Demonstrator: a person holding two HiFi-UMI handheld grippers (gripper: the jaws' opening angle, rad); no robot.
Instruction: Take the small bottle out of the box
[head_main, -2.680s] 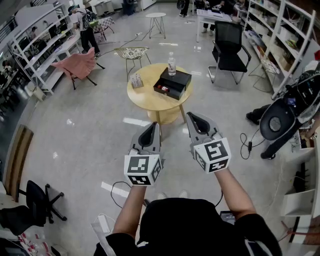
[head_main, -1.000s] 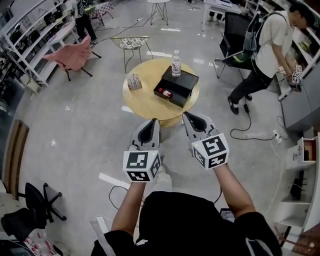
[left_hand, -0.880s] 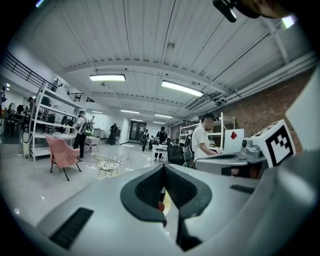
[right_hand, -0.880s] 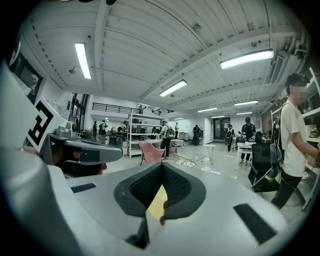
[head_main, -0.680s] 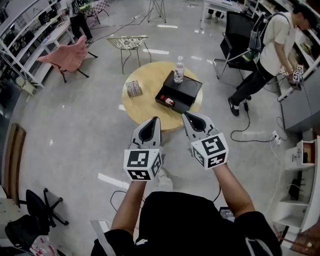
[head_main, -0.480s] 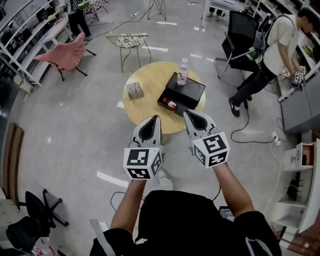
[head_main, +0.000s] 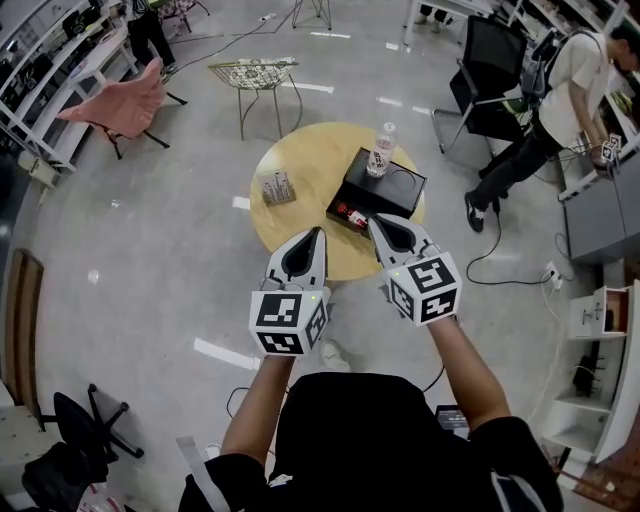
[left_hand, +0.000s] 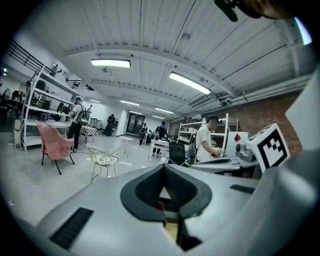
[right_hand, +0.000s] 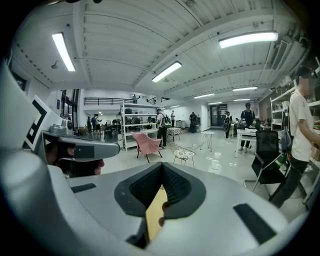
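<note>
In the head view a round yellow table (head_main: 305, 165) carries a black box (head_main: 398, 192). Its lower tray is pulled out toward me, and a small red bottle (head_main: 351, 215) lies in it. A clear water bottle (head_main: 379, 153) stands on the box's top. My left gripper (head_main: 318, 233) hangs shut and empty over the table's near edge. My right gripper (head_main: 376, 220) is shut and empty too, its tip just short of the tray. In the right gripper view only a sliver of the yellow table (right_hand: 155, 210) shows between the shut jaws.
A small patterned packet (head_main: 277, 188) lies on the table's left. A person (head_main: 565, 85) stands at the right by a black office chair (head_main: 488, 62). A wire chair (head_main: 255, 75) and a pink chair (head_main: 112, 100) stand beyond the table. Cables (head_main: 495, 262) lie on the floor.
The table and box have come nearer and lower in the head view, now right under the gripper tips. Both grippers stay shut and side by side.
</note>
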